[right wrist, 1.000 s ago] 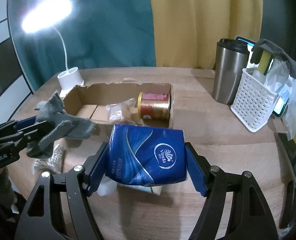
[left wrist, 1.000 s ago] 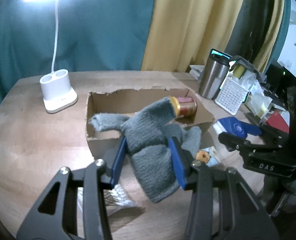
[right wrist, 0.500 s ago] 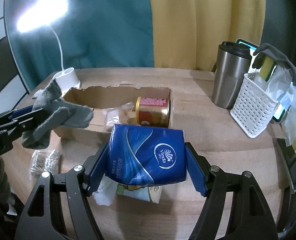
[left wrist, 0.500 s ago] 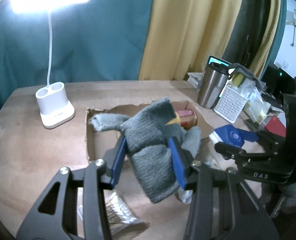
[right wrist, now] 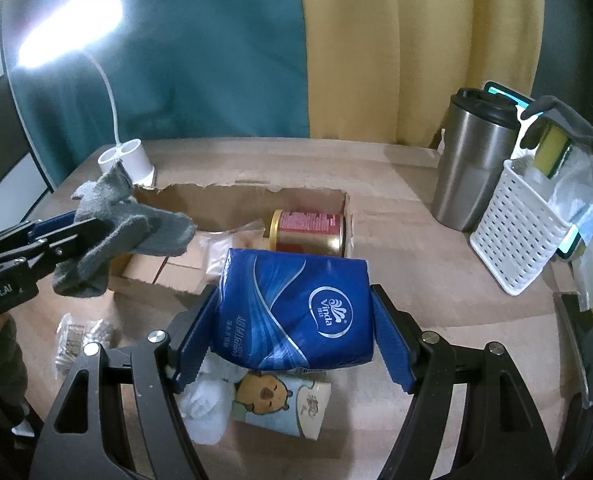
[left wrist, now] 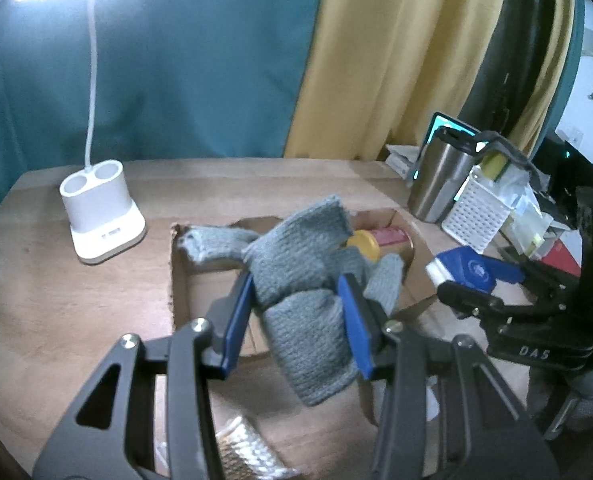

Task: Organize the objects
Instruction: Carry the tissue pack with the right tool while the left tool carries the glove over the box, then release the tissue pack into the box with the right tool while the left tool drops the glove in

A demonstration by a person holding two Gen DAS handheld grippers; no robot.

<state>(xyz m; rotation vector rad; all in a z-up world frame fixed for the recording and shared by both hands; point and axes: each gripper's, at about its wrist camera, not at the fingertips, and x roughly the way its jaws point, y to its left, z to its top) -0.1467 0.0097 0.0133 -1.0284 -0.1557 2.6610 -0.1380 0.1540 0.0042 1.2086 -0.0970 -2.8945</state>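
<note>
My left gripper (left wrist: 296, 312) is shut on a grey knitted glove (left wrist: 304, 264), held in the air over the near left part of an open cardboard box (left wrist: 180, 280). The same glove (right wrist: 128, 232) hangs over the box's left end (right wrist: 232, 200) in the right wrist view. My right gripper (right wrist: 292, 312) is shut on a blue tissue pack (right wrist: 296, 304), raised just in front of the box. A red and gold can (right wrist: 308, 232) lies on its side in the box beside a clear plastic bag (right wrist: 224, 248).
On the wooden table stand a white lamp base (left wrist: 100, 220) at the left, a steel tumbler (right wrist: 472, 168) and a white perforated basket (right wrist: 516, 240) at the right. A small bear-print tissue pack (right wrist: 280, 404) and a packet of white pieces (right wrist: 80, 336) lie near the front.
Both grippers have moved forward toward the box with their loads. The glove now hangs over the box's near edge, and the tissue pack covers more of the box front.
</note>
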